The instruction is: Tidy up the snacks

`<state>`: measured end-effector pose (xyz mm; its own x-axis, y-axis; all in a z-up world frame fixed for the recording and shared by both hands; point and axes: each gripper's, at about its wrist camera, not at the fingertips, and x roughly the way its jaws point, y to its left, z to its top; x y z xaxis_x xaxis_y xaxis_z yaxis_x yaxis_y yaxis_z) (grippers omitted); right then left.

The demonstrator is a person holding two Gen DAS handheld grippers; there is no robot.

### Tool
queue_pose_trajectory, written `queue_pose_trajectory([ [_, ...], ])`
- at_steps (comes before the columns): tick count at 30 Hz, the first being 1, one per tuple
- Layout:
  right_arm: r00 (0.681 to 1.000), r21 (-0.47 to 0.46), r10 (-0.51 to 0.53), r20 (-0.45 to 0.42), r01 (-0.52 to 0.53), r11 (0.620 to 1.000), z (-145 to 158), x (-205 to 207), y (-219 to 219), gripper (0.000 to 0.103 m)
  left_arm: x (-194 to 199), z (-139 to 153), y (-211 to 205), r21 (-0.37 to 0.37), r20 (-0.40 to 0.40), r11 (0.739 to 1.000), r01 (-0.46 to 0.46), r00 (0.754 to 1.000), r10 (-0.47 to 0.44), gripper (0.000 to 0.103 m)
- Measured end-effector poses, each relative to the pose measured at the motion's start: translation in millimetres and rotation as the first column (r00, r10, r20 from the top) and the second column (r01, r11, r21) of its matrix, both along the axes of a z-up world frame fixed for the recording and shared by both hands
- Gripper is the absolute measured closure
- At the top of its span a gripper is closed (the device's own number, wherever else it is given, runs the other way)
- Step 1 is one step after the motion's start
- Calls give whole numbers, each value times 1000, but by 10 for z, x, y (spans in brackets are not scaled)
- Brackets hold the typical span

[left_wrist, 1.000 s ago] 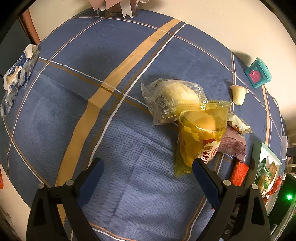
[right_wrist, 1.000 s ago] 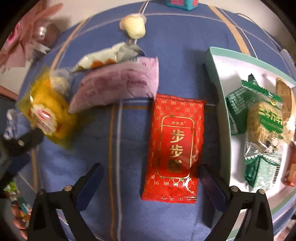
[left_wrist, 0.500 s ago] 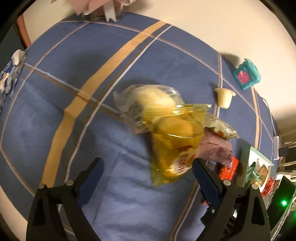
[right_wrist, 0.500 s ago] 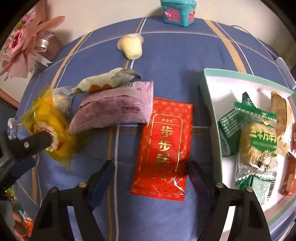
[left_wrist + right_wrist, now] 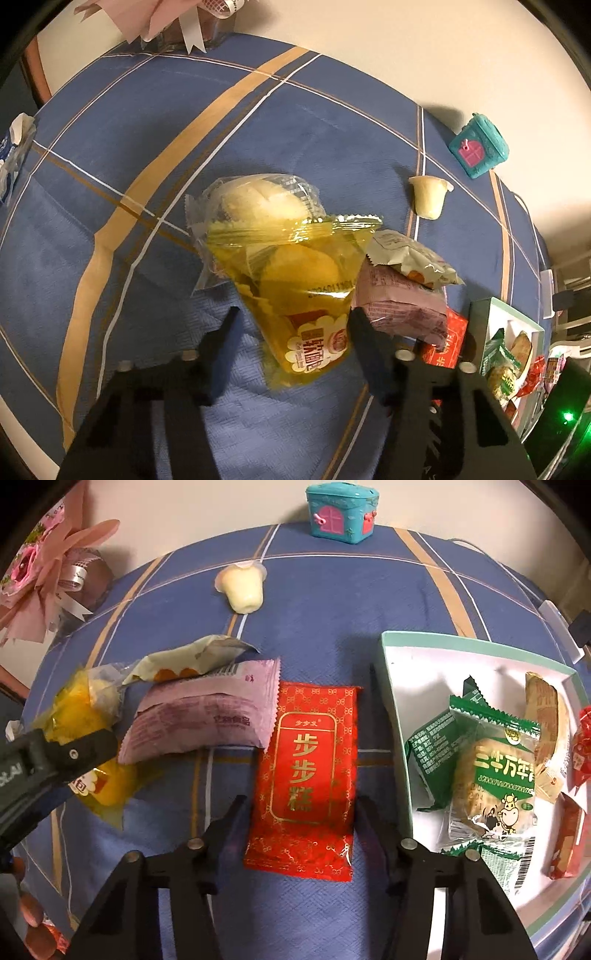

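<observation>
Both grippers have come closer: left gripper [image 5: 291, 325] open around the yellow packet [image 5: 295, 291], right gripper [image 5: 299, 812] open around the red gold-lettered packet [image 5: 306, 771].

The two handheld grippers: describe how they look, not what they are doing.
Both the left gripper and right gripper share one design: matte black angular frames, silver screw heads at the joints, dark navy-blue pads lining the tapered fingers. White lettering marks the left one's side. No cables or sleeves show.

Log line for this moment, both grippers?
left gripper: open, straddling yellow packet | right gripper: open, straddling red packet | tray: partly filled
</observation>
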<state>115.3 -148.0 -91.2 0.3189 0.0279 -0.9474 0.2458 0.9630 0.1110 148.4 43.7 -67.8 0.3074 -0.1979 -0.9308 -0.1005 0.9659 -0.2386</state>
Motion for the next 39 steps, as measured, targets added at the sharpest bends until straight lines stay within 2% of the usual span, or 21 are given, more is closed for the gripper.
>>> queue_pose_trajectory([
  [1,1000,-8,6,-2,-6,1000,4,-1,1,44,-4,7,8,-9,2,1000,0,1000,0,56],
  [3,1000,-25,17,-6,-17,1000,-28,-22,93,46,-10,18,-2,5,-5,1000,2,1000,-2,59],
  [8,999,-32,30,-11,-31,999,-36,-47,163,50,-41,17,-8,12,-22,1000,14,1000,-13,60],
  [18,995,-33,81,-62,-83,996,-21,-397,304,53,-272,39,-25,28,-68,999,41,997,-39,60],
  [26,990,-5,96,-99,-97,995,-20,-711,305,54,-469,55,-187,-9,-95,997,81,992,-81,60],
  [33,993,63,78,-86,-72,995,56,-932,146,55,-603,243,-214,-17,-51,996,90,995,-90,61],
  [39,997,87,68,-35,-64,994,258,-1074,30,55,-655,465,-244,-19,11,996,84,996,-84,64],
])
